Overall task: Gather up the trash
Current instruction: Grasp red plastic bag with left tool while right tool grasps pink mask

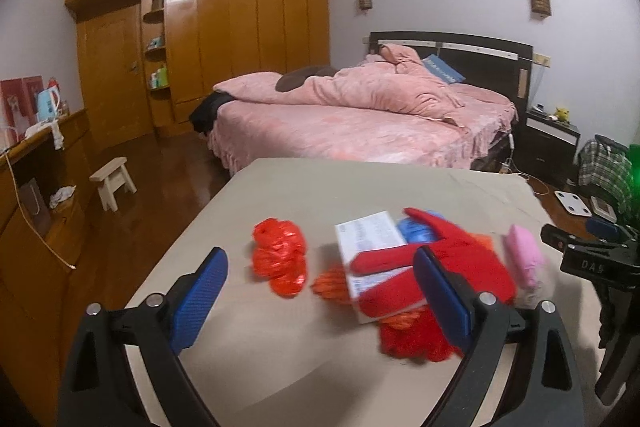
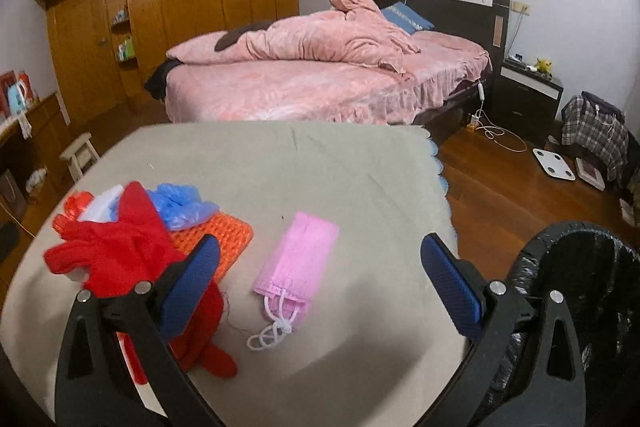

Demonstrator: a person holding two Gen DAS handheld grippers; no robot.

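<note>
Both grippers, left (image 1: 320,291) and right (image 2: 320,283), agape above table (image 2: 320,163)

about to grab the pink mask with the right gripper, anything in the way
Nothing visible: the right gripper is open with the pink mask lying alone on the cloth between its fingers. The red glove lies clear, left.

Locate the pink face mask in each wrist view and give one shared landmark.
Left wrist: pink face mask lies at right, blurred, beside the red glove.
Right wrist: centre of the table, between the fingers, ear loops toward the camera.
Shared landmark: the orange knitted mat under the glove.
</note>
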